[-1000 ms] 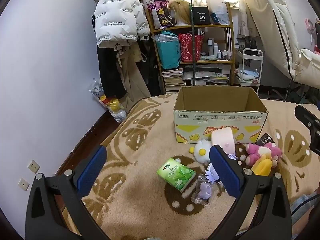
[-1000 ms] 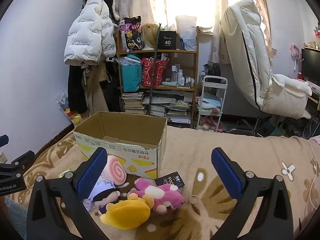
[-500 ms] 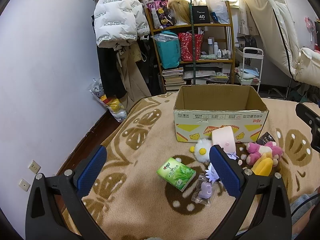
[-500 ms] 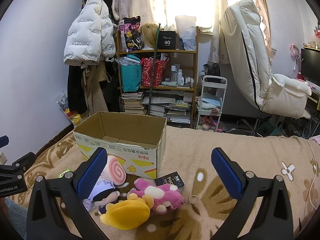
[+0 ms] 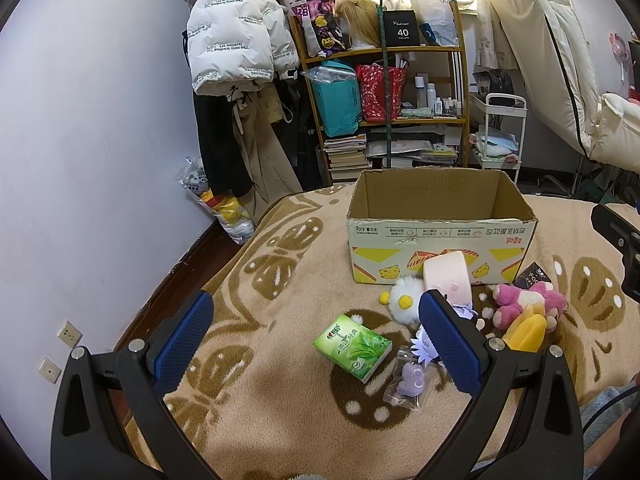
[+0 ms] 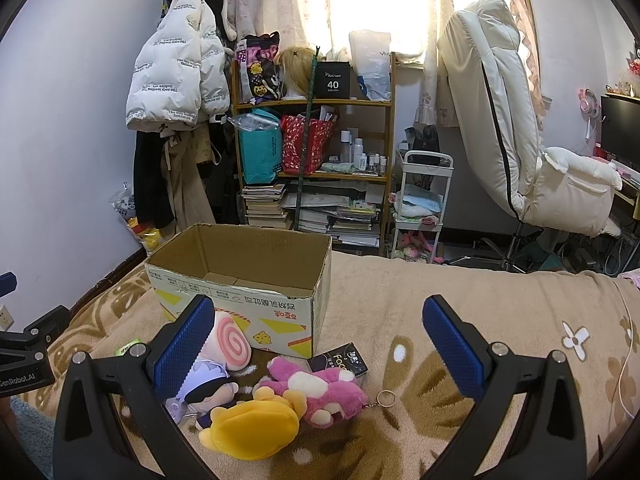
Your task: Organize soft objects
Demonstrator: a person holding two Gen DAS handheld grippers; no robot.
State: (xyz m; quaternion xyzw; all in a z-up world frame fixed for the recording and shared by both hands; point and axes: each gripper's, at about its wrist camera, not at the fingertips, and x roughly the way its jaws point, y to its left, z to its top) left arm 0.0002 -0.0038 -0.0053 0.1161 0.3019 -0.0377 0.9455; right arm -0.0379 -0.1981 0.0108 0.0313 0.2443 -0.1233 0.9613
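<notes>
Plush toys (image 6: 320, 392) lie clustered on the bed blanket (image 6: 480, 300), near the cardboard box (image 6: 256, 276), which looks empty; nothing seems sorted yet; left tongs (image 5: 316, 334) and right tongs (image 6: 316, 334) both hover spread wide, gripping nothing.

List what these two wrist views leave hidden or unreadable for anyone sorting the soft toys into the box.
- Cardboard box floor: left view, hidden behind its front wall.
- Purple-haired doll: right view, partly behind the right gripper finger.
- Green tissue pack: right view, only a sliver shows.
- Black packet lettering: left view, too small.
</notes>
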